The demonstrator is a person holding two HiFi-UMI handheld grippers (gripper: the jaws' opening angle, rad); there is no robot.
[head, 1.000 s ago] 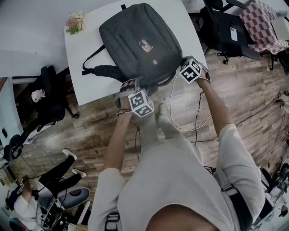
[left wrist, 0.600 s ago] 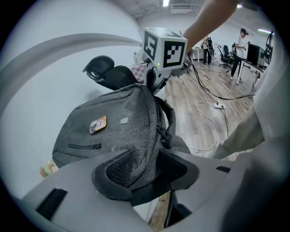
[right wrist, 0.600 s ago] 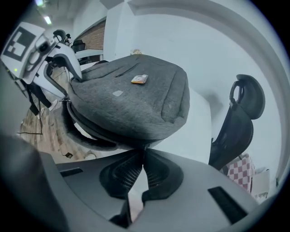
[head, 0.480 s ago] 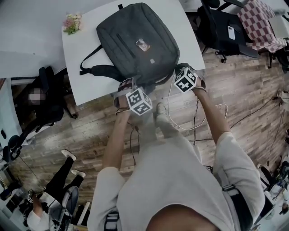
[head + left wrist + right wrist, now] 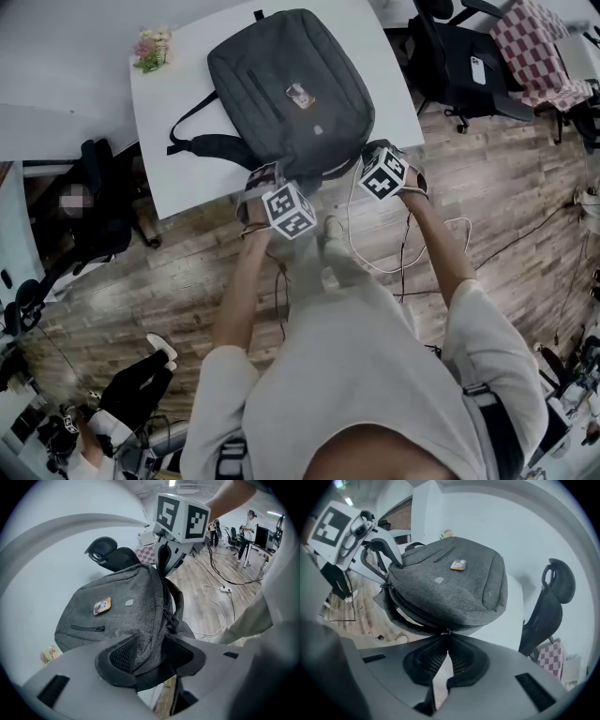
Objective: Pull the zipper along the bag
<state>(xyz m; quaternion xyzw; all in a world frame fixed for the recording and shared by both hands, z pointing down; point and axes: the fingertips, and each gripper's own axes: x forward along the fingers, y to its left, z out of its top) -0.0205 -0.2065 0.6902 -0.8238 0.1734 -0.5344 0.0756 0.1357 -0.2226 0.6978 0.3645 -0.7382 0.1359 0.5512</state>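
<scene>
Locate bag point(image 5: 286, 89) on tabletop point(image 5: 178, 131), at near edge. Your left gripper point(image 5: 148, 651): fingers clamped on bag's corner fabric — anchor set. Your right gripper point(image 5: 447, 638): fingers pinched together on zipper pull point(image 5: 448, 631). Seam point(image 5: 410, 613) gapes between pull and left gripper; judge run partly done, remainder pending.

The head view looks steeply down from above the grey fabric backpack point(image 5: 291, 89). The 2 gripper views sit close at its near edge, facing across it from opposite corners; all 3 share its top face.
</scene>
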